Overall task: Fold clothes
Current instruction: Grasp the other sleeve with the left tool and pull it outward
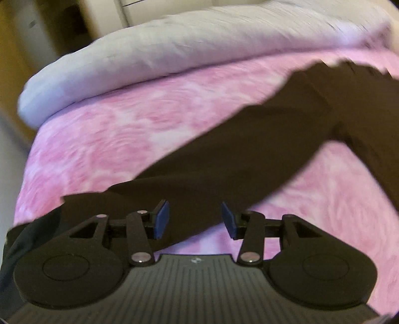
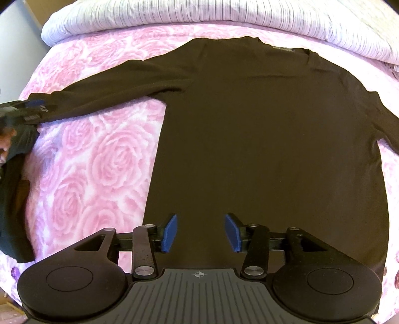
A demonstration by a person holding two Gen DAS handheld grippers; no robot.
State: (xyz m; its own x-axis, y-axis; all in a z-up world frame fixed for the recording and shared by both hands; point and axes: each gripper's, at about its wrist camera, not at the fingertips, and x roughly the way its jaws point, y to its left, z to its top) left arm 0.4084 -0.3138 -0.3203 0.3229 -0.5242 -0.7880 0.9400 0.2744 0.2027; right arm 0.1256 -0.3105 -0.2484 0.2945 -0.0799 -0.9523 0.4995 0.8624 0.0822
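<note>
Black shirt (image 2: 261, 139) spread flat on pink bedspread (image 2: 94, 159). Left gripper (image 1: 195, 219) at the shirt's sleeve cuff (image 1: 119, 197), right gripper (image 2: 200, 233) over the shirt's hem; both half open, nothing held. Risk: pinching bedspread along with shirt, or one layer only, skewing the fold.

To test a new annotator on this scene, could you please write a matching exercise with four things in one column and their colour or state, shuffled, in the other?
Things:
1. shirt
2. blanket
3. duvet
4. right gripper

Colour or state:
A. pink rose pattern
B. open, above the hem
C. dark, spread flat with a sleeve stretched out
D. pale, bunched along the far edge

Pairs: 1-C, 2-A, 3-D, 4-B
</note>
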